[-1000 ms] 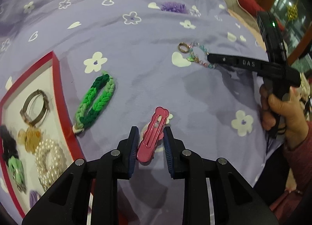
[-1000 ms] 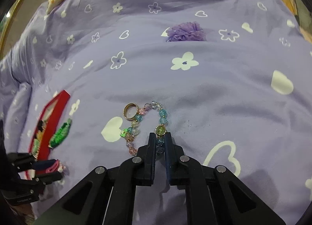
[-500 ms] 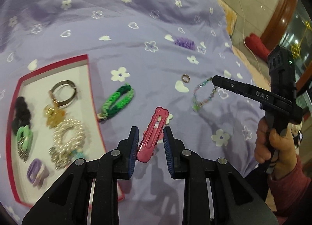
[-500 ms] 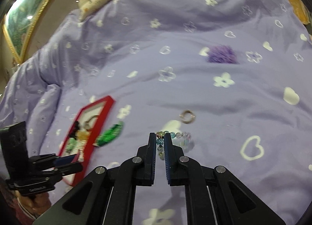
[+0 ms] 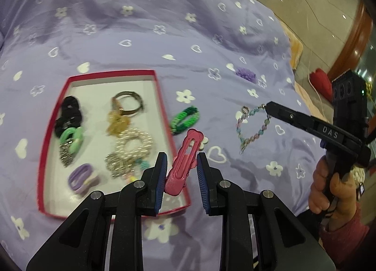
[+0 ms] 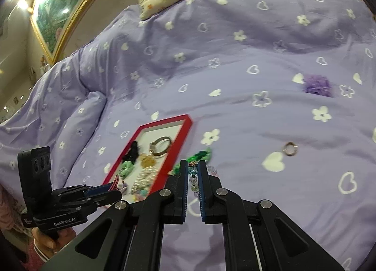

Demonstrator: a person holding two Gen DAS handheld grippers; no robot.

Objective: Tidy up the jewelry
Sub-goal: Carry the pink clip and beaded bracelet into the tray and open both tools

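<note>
Above the purple bedspread (image 5: 145,43), the left gripper (image 5: 182,161) clamps a pink hair clip (image 5: 184,158) over the red tray's (image 5: 162,97) near corner, while the right gripper (image 6: 193,170), nearly closed, pinches a dangling beaded bracelet (image 5: 255,127) beside that tray.

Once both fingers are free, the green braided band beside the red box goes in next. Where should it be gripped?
Take the green braided band across one long side of its flat loop, coming from above, one finger inside the loop and one outside. It lies flat, so a side approach looks unworkable.
</note>
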